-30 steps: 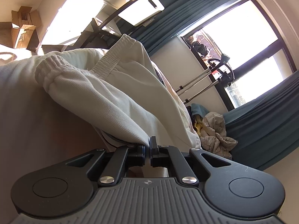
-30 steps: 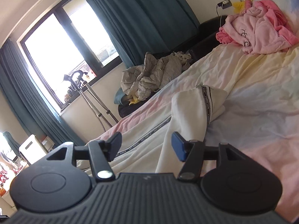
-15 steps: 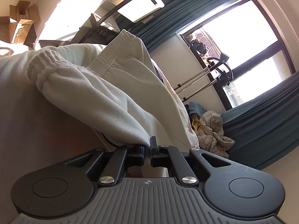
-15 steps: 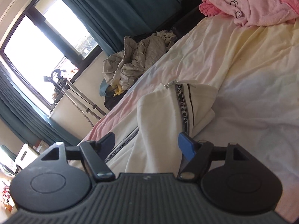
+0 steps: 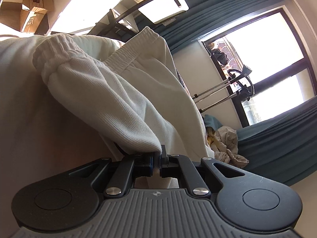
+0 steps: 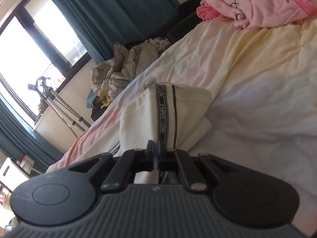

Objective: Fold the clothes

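left gripper (image 5: 157,159) is pinching a fold of the cream sweatpants (image 5: 111,99), jaws together on the ribbed fabric right at the tips. an elastic cuff (image 5: 53,59) and a second elastic edge (image 5: 138,45) of the pants are bunching up ahead of it in the left wrist view, cloth filling most of that frame.

right gripper (image 6: 155,154) has just been closing and is now clamped on the cream sweatpants (image 6: 178,109), fabric caught between the pads beside the side stripe (image 6: 163,117) reading "not-simple". the folded end of the pants is lying on the bedsheet (image 6: 247,75), a pale yellow and pink sheet, with a small clear plastic tag (image 6: 148,83) at the far corner of the fold.

a pink robe (image 6: 257,2) is sitting heaped at the far end of the bed, well apart from the pants. a crumpled grey quilt (image 6: 122,67) is lying beside the bed under the window (image 6: 25,45), teal curtains (image 6: 103,13) hanging beside it. crutches (image 6: 57,101) are leaning against the wall below the window. cardboard boxes (image 5: 33,6) are showing in the top left of the left wrist view.
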Action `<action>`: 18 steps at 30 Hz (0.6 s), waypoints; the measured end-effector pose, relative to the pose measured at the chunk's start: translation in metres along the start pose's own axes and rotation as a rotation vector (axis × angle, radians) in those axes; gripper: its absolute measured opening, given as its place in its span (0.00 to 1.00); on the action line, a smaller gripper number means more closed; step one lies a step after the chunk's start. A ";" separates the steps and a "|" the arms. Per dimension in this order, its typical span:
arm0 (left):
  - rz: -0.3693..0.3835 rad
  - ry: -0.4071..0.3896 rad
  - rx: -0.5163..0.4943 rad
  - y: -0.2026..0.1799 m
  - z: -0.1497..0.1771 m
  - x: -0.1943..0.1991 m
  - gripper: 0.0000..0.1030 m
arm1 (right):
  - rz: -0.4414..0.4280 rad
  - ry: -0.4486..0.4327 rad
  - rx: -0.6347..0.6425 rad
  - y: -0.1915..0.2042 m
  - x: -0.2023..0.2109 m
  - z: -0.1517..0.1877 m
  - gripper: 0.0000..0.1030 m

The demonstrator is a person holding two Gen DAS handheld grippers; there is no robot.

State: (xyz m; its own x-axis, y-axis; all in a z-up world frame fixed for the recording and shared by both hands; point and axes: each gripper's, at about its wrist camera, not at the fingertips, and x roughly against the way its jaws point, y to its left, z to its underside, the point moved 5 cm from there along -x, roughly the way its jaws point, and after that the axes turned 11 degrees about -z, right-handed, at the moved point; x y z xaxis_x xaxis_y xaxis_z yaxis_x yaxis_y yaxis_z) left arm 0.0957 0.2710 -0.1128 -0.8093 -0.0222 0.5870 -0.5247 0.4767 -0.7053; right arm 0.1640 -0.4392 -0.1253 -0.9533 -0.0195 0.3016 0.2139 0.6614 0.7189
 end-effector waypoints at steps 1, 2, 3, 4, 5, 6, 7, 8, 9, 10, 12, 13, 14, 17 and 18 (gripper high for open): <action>0.002 0.002 0.011 0.001 0.000 0.002 0.04 | -0.009 -0.027 -0.054 -0.003 0.008 -0.004 0.03; 0.006 0.004 0.020 0.001 0.000 0.005 0.04 | -0.018 -0.050 -0.109 -0.007 0.017 -0.007 0.02; 0.010 0.002 0.024 0.002 0.000 0.008 0.04 | -0.025 -0.072 -0.169 -0.009 0.028 -0.011 0.02; 0.017 0.000 0.030 0.002 -0.001 0.013 0.04 | -0.026 -0.083 -0.206 -0.011 0.037 -0.014 0.02; 0.023 -0.001 0.035 0.002 -0.002 0.018 0.04 | -0.023 -0.091 -0.237 -0.014 0.046 -0.016 0.02; 0.024 0.002 0.038 0.002 -0.001 0.022 0.04 | -0.009 -0.090 -0.254 -0.017 0.054 -0.016 0.02; 0.025 0.005 0.041 0.003 -0.001 0.025 0.04 | 0.015 -0.076 -0.268 -0.020 0.060 -0.016 0.02; 0.024 0.008 0.043 0.003 -0.001 0.029 0.04 | 0.036 -0.054 -0.299 -0.026 0.064 -0.013 0.02; 0.014 0.007 0.036 0.003 0.001 0.032 0.04 | 0.043 -0.026 -0.363 -0.035 0.066 -0.008 0.03; 0.004 0.006 0.028 0.002 0.002 0.034 0.04 | 0.051 0.003 -0.428 -0.043 0.067 -0.003 0.03; -0.016 0.003 0.010 0.001 0.004 0.038 0.04 | 0.057 0.083 -0.553 -0.060 0.068 0.008 0.07; -0.024 0.002 0.004 0.000 0.005 0.039 0.04 | 0.076 0.102 -0.559 -0.063 0.070 0.009 0.07; -0.033 0.001 -0.004 0.000 0.005 0.039 0.04 | 0.097 0.113 -0.554 -0.065 0.072 0.009 0.08; -0.063 -0.010 -0.036 -0.003 0.005 0.039 0.04 | 0.166 0.055 -0.413 -0.051 0.082 -0.005 0.11; -0.070 -0.013 -0.047 -0.005 0.006 0.039 0.04 | 0.175 0.030 -0.350 -0.043 0.084 -0.010 0.15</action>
State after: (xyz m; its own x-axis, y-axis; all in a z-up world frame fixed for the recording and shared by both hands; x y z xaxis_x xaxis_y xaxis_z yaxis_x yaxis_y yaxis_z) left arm 0.0647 0.2631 -0.0886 -0.7746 -0.0684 0.6288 -0.5675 0.5142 -0.6431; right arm 0.0774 -0.4767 -0.1246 -0.8901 0.0458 0.4534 0.4380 0.3606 0.8235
